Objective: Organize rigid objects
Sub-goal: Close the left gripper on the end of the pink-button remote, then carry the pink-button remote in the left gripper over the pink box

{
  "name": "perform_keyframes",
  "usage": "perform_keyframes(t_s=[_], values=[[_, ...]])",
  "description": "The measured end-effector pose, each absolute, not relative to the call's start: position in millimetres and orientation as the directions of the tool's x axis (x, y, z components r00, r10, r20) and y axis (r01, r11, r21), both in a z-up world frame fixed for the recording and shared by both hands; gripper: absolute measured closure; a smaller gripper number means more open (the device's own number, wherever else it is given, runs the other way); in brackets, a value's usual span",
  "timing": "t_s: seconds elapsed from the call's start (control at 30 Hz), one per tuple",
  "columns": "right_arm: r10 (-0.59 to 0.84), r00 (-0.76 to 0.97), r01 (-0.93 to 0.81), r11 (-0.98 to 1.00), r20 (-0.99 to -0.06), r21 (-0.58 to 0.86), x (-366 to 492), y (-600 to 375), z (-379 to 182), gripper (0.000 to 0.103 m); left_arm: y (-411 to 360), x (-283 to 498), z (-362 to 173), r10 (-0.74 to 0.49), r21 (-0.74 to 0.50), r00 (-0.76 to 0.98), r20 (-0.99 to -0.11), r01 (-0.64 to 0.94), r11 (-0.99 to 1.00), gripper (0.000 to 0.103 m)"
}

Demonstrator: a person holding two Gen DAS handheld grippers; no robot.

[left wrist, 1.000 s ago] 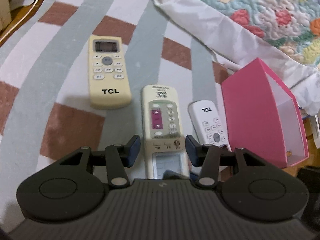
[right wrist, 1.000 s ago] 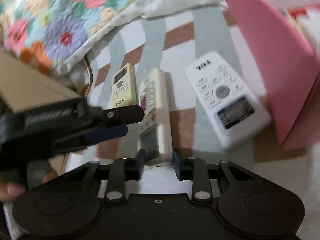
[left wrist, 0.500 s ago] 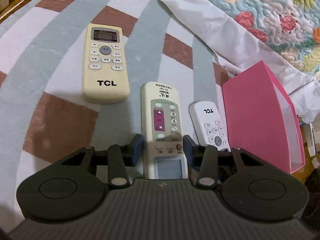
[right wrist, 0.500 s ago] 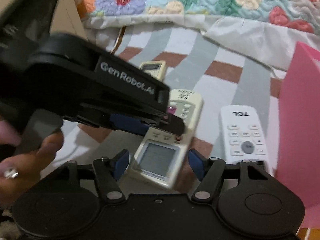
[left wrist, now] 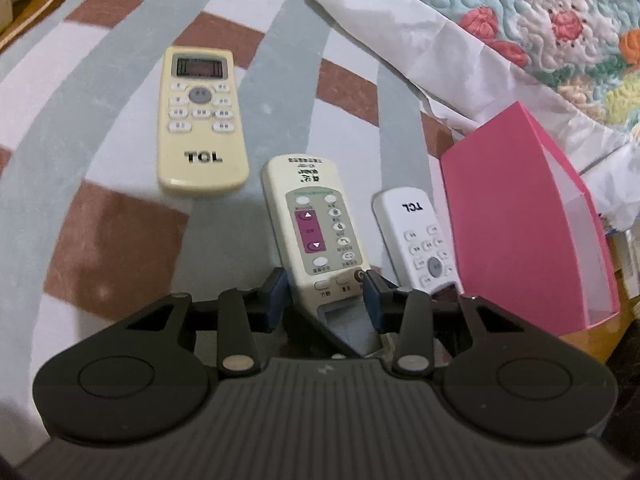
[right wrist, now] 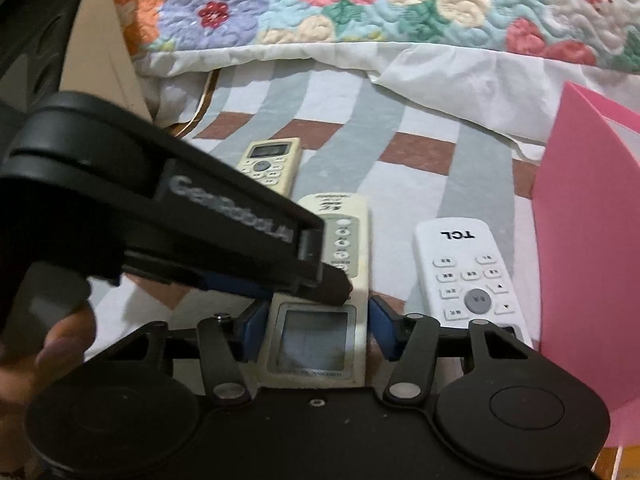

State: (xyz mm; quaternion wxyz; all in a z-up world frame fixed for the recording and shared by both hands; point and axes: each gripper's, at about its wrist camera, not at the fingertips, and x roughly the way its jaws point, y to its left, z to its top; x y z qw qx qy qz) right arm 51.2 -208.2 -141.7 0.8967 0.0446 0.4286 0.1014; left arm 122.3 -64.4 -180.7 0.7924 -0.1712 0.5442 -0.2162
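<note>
Striped bedding in grey, white and brown (left wrist: pixel 120 80) carried everything, with a flowered quilt (right wrist: pixel 400 4) bunched along its far edge. Three remotes lay on it: a yellowed one (left wrist: pixel 200 120) furthest off, a cream one with a purple rocker (left wrist: pixel 316 232) in the middle, and a small white one (left wrist: pixel 420 240) just beside a pink box (left wrist: pixel 516 216) that stood open-topped at the right.

Both tools were on the middle remote. The left hand-held gripper (left wrist: pixel 325 294) straddled it near its lower buttons; its jaws had just been closing, and the blue pads sat against or a hair off the remote's sides, so I could not tell whether they pinched it yet. The right hand-held gripper (right wrist: pixel 314 334) framed the screen end, jaws also just closing, with a sliver of gap visible at either pad, so not yet clamped. From the right wrist view the left tool crossed in front, its tip over the remote's face, a person's hand (right wrist: pixel 48 356) on its handle.

The step in hand looked like securing the cream remote, probably for the pink box. Next would call for one firm grip on its narrow sides, the other tool letting go, then a lift and a tilt to clear the white remote and drop it end-first into the box
</note>
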Motion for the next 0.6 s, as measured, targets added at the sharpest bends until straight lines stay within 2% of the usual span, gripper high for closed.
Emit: perform_keyframes(t_s=[0.07,0.13,0.23,0.37,0.47,0.6], values=[[0.175,0.62,-0.174,0.981,-0.765,0.083,45.7,-200.0,-141.5,0.045,-67.4,118.4,-178.7,-0.532,-0.504,0.31,-0.788,0.173,0.846,0.064],[0.123,0.64,-0.193,0.981,-0.758,-0.004,39.7,-186.7,-141.0,0.045,-77.3,111.9,-174.3,-0.501,-0.45,0.321,-0.804,0.223,0.865,0.064],[0.125,0.646,-0.15,0.988,-0.753,0.035,36.3,-192.1,-139.3,0.045,-84.7,103.9,-167.8,-0.489,-0.415,0.341,-0.803,0.269,0.869,0.064],[0.116,0.669,-0.135,0.99,-0.734,0.034,29.7,-200.5,-129.8,0.045,-79.4,102.5,-155.2,-0.551,-0.478,0.332,-0.766,0.278,0.833,0.065],[0.124,0.691,-0.122,0.991,-0.712,0.055,21.5,-204.9,-115.2,0.045,-83.6,95.0,-140.2,-0.549,-0.454,0.34,-0.764,0.322,0.831,0.065],[0.086,0.729,-0.109,0.994,-0.679,0.009,8.0,-204.3,-93.5,0.045,-87.1,83.2,-115.3,-0.576,-0.451,0.359,-0.735,0.376,0.81,0.065]])
